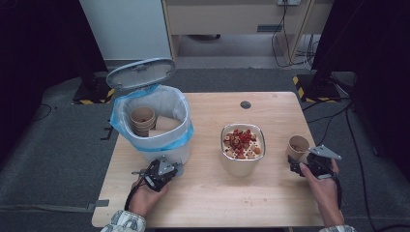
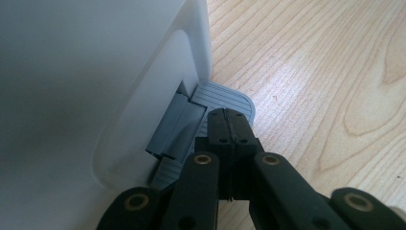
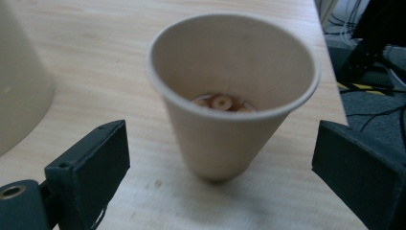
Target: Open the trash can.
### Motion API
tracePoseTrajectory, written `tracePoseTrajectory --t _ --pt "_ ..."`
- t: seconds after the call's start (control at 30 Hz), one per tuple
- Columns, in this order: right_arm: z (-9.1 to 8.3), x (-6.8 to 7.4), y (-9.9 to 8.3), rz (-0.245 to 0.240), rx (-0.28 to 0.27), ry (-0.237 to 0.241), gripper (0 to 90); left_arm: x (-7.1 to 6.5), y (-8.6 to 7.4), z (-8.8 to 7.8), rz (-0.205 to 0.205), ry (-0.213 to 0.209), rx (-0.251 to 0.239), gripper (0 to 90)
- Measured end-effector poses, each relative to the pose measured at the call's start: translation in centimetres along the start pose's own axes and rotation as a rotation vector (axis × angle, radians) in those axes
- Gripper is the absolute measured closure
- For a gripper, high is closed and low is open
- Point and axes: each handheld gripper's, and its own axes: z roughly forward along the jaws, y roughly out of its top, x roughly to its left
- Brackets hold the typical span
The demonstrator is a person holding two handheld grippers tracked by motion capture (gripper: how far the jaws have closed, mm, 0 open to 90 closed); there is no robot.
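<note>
Risk at this stage centres on the paper cup (image 3: pixel 232 96), which stands upright at the right edge of the table (image 1: pixel 208 193), in the right middle of the high view, with a few cereal rings and some liquid at its bottom. The right gripper (image 3: pixel 220 163) has its jaws spread wide on either side of the cup, not touching it. If one jaw arrives before the other, the light cup could be pushed over or off the near table edge; a hard squeeze on the thin wall could crush it and spill the contents.

The left gripper (image 2: pixel 230 120), jaws closed with nothing between them, presses its tips on the grey pedal (image 2: pixel 225 98) of the white pedal bin (image 1: pixel 152 128), at left centre of the high view. The lid (image 1: pixel 141 73) stands raised; a slip off the ribbed pedal would probably drop it shut.

Used cups (image 1: pixel 143 120) are stacked in the blue liner. A bowl of cereal and red berries (image 1: pixel 242 145) sits at table centre. The table is pale wood grain, on grey carpet, with cables at upper right.
</note>
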Motion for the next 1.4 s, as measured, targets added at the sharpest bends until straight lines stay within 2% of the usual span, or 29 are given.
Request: tracePoseTrajectory --t 0.1,0.47,0.6,0.73,0.9,1.0,1.2,1.3,1.4 --pt "0.8 -0.4 0.6 0.029 -0.021 -0.002 5.8 0.0 0.0 0.0 -0.001 -0.001 -0.001 89.6" --pt "2.5 -0.6 1.3 0.047 -0.034 0.008 6.7 0.0 0.0 0.0 0.003 0.001 0.003 89.6" --pt "3.1 -1.0 1.2 0.065 -0.029 0.007 8.4 0.0 0.0 0.0 0.003 0.000 0.000 89.6" --pt "3.4 -1.0 1.2 0.075 -0.040 0.029 13.1 0.0 0.0 0.0 0.003 0.000 -0.001 89.6" --pt "3.5 -1.0 1.2 0.063 -0.057 0.042 19.7 0.0 0.0 0.0 0.004 0.001 0.004 89.6" --pt "3.5 -0.9 1.2 0.035 -0.069 0.056 24.7 0.0 0.0 0.0 0.002 -0.001 -0.001 89.6" --pt "3.2 -0.9 1.3 -0.008 -0.078 0.071 27.1 0.0 0.0 0.0 0.002 -0.002 -0.001 89.6" --pt "2.7 -0.5 1.9 -0.045 -0.101 0.095 28.4 0.0 0.0 0.0 0.003 -0.001 -0.002 89.6" --pt "2.3 -0.1 2.3 -0.061 -0.117 0.119 29.1 0.0 0.0 0.0 0.002 -0.002 -0.002 89.6"
